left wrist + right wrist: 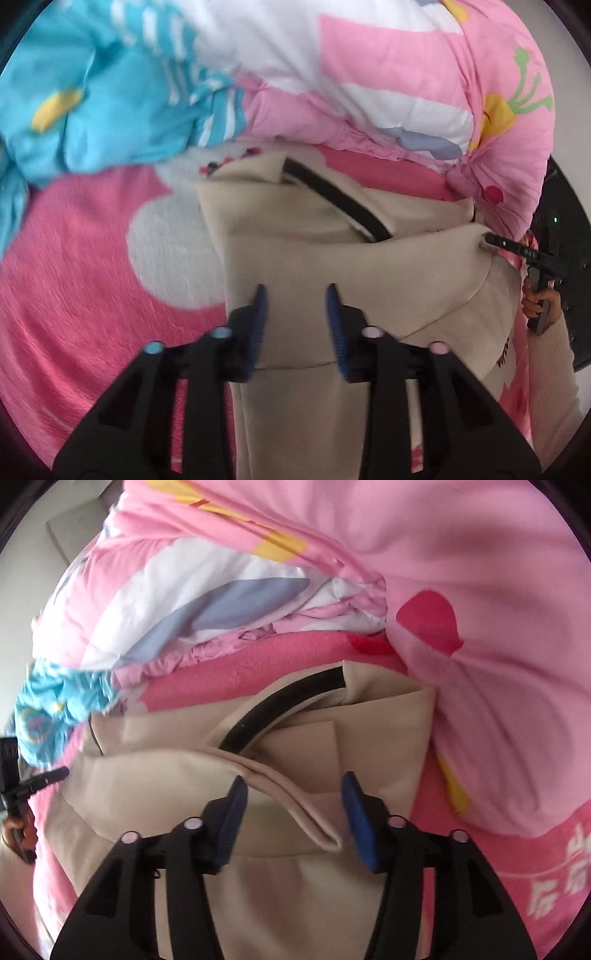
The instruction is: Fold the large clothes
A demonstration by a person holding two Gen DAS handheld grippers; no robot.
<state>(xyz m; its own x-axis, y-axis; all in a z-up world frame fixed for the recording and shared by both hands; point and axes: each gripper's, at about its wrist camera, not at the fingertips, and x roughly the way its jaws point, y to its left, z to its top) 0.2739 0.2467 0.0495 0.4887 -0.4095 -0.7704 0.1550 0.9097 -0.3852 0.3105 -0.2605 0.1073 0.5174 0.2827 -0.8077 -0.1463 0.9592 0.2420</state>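
A beige coat with a black band at the collar lies partly folded on a pink blanket. It also shows in the right wrist view, with its collar band. My left gripper is open just above the coat's middle, holding nothing. My right gripper is open over a folded beige edge that lies between its jaws. The right gripper also shows at the coat's right edge in the left wrist view; the left gripper's tip shows in the right wrist view.
A bulky pink and white quilt is piled along the far side, close behind the coat's collar. A blue patterned bedding piece lies far left. The quilt also crowds the right side in the right wrist view.
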